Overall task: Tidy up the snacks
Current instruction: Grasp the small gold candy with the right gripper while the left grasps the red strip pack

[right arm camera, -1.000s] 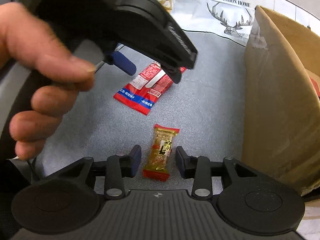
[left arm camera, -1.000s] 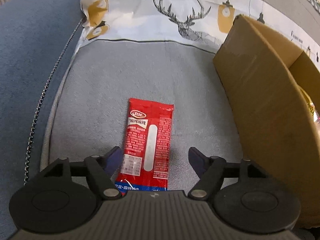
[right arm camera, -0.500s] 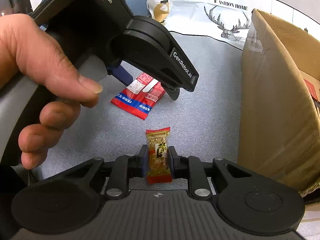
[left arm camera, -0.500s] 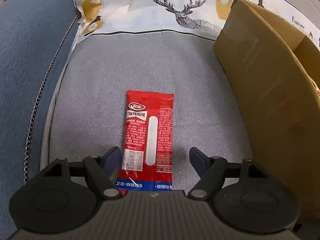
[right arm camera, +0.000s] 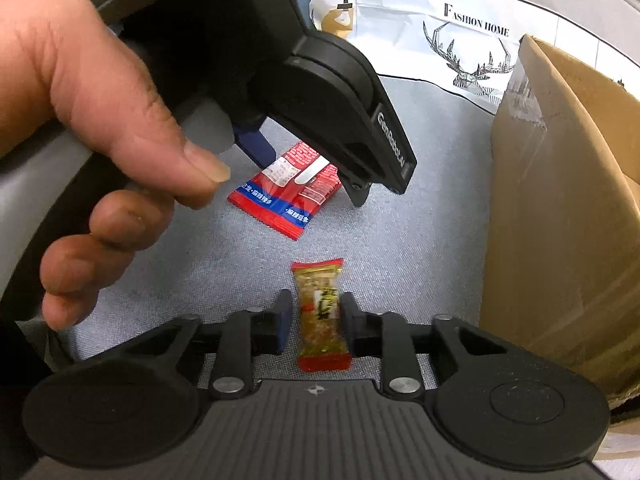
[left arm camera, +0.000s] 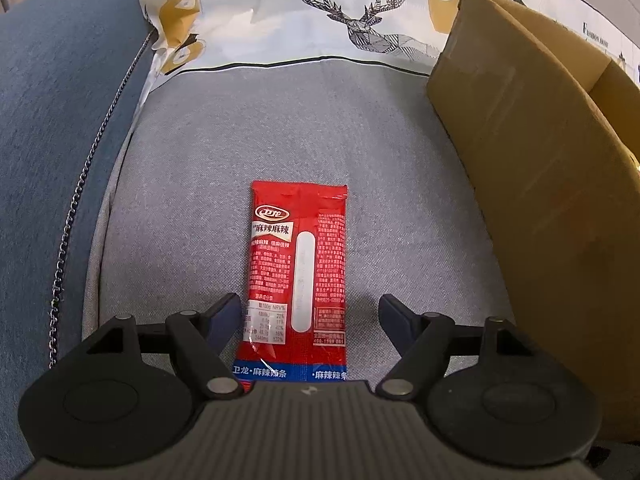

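Observation:
A long red spicy-strip packet (left arm camera: 298,264) lies flat on the grey cushion (left arm camera: 248,152). My left gripper (left arm camera: 310,308) is open just above it, with one blue fingertip on each side of the packet's near end and neither touching it. In the right wrist view a small golden candy with red ends (right arm camera: 320,312) sits between the pads of my right gripper (right arm camera: 316,320), which is shut on it. Further back in that view, a hand (right arm camera: 112,120) holds the left gripper (right arm camera: 306,172) over the red packet (right arm camera: 276,204).
An open cardboard box (left arm camera: 540,184) stands on the right, its brown wall (right arm camera: 560,220) close to both grippers. A blue armrest (left arm camera: 52,140) with a metal chain runs along the left. A white deer-print cloth (left arm camera: 320,20) covers the back.
My right jaws closed from either side of the golden candy onto it. The left gripper stayed open over the red packet and hardly moved.

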### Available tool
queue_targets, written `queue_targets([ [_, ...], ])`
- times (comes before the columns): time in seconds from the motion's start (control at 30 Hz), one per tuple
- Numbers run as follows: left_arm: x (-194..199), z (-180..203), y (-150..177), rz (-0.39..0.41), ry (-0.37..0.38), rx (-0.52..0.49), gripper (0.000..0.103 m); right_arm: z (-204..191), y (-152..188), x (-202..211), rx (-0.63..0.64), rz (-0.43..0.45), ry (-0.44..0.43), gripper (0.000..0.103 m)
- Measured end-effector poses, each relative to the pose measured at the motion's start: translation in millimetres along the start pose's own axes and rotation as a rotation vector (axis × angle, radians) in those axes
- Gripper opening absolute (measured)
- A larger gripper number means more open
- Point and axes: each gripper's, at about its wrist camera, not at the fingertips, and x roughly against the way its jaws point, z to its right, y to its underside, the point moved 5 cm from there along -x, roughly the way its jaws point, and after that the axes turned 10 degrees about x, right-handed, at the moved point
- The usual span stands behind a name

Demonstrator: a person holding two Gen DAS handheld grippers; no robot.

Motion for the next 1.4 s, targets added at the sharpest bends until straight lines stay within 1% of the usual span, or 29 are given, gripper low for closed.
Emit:
queue_targets([
  [0.07, 0, 0, 1, -0.001, -0.002, -0.005, 0.079, 2, -1, 2, -0.007, 0.010, 0.008, 0.020],
  [0.13, -1, 0, 2, -0.005, -0.005, -0.009, 0.074, 5, -2, 4, -0.017, 0.019, 0.015, 0.019],
  [0.17, -1, -1, 2, -0.006, -0.009, -0.010, 0.063, 6, -2, 4, -0.019, 0.021, 0.020, 0.019],
  [0.2, -1, -2, 2, -0.007, -0.011, -0.011, 0.058, 7, -2, 5, -0.021, 0.021, 0.022, 0.019],
  [0.3, 3, -4, 2, -0.004, -0.005, -0.003, 0.053, 6, -2, 4, -0.021, 0.015, 0.023, 0.019],
  [0.5, 16, -14, 3, -0.007, 0.004, 0.059, 0.052, 6, 0, 6, -0.023, 0.013, 0.028, 0.019],
  [0.63, 17, -18, 7, -0.037, 0.005, 0.071, 0.054, 9, -2, 6, -0.042, 0.011, 0.028, 0.019],
  [0.67, 15, -18, 8, -0.046, 0.002, 0.066, 0.055, 9, -2, 6, -0.048, 0.006, 0.023, 0.019],
  [0.7, 14, -18, 8, -0.047, 0.000, 0.059, 0.059, 10, -2, 5, -0.053, 0.003, 0.021, 0.019],
  [0.8, 14, -15, 6, -0.030, 0.000, 0.046, 0.064, 12, -3, 2, -0.055, 0.000, 0.024, 0.022],
  [0.9, 8, -12, 5, -0.034, -0.004, 0.040, 0.071, 14, -3, -1, -0.058, 0.000, 0.025, 0.024],
  [1.0, 2, -9, 4, -0.035, -0.026, 0.020, 0.071, 14, -2, -3, -0.062, -0.013, 0.024, 0.027],
  [1.27, -3, -7, 3, -0.021, -0.043, -0.001, 0.071, 11, -3, -8, -0.040, -0.012, 0.030, 0.027],
  [1.33, -3, -8, 3, -0.018, -0.045, -0.004, 0.069, 10, -3, -8, -0.039, -0.011, 0.031, 0.027],
  [1.4, -2, -7, 4, -0.012, -0.049, -0.012, 0.064, 10, -3, -8, -0.038, -0.010, 0.031, 0.027],
])
